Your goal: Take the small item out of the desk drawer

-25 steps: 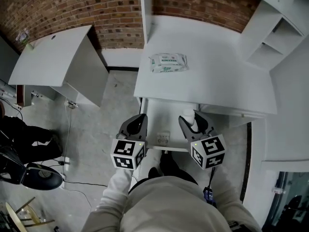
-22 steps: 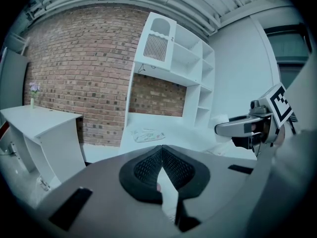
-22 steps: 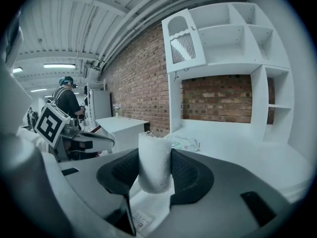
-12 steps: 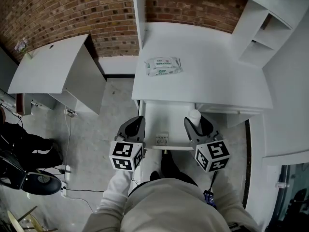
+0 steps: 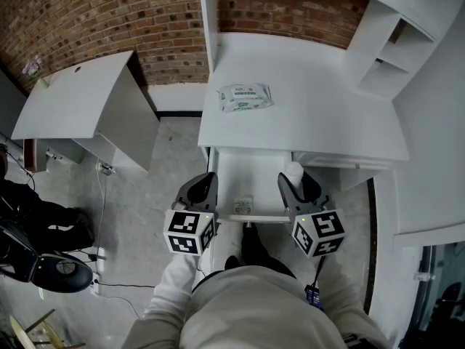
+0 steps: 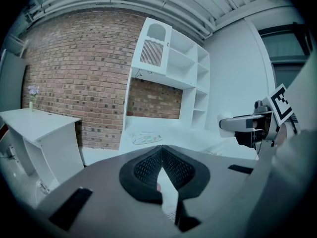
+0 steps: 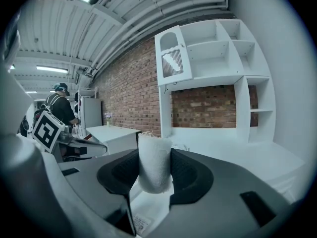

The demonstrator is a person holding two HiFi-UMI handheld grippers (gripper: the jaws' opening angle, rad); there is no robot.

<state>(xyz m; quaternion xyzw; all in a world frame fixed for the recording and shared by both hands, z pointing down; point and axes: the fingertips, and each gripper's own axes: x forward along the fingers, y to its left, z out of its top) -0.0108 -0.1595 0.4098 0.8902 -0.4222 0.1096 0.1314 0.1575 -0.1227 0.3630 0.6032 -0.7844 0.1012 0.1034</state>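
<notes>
The small item [image 7: 154,163] is a white, soft, roll-like piece standing upright between my right gripper's pads. My right gripper [image 5: 292,179] is shut on it, above the right side of the open white desk drawer [image 5: 259,219]; the item's top [image 5: 293,171] shows at the jaw tips. My left gripper [image 5: 205,183] hovers by the drawer's left edge. Its jaws [image 6: 161,155] meet at the tips with nothing between them. Each gripper shows in the other's view: the right gripper [image 6: 247,124] and the left gripper [image 7: 74,143].
A small labelled card [image 5: 243,206] lies in the drawer near its front. A pack of wet wipes [image 5: 245,97] rests on the white desk top [image 5: 312,115]. White shelving [image 5: 392,64] rises at the right, another white desk [image 5: 73,93] stands at the left. A person [image 7: 62,108] stands in the background.
The head view has shifted a little. Both grippers stay over the drawer in nearly the same places, and the right one keeps its hold on the white item.
</notes>
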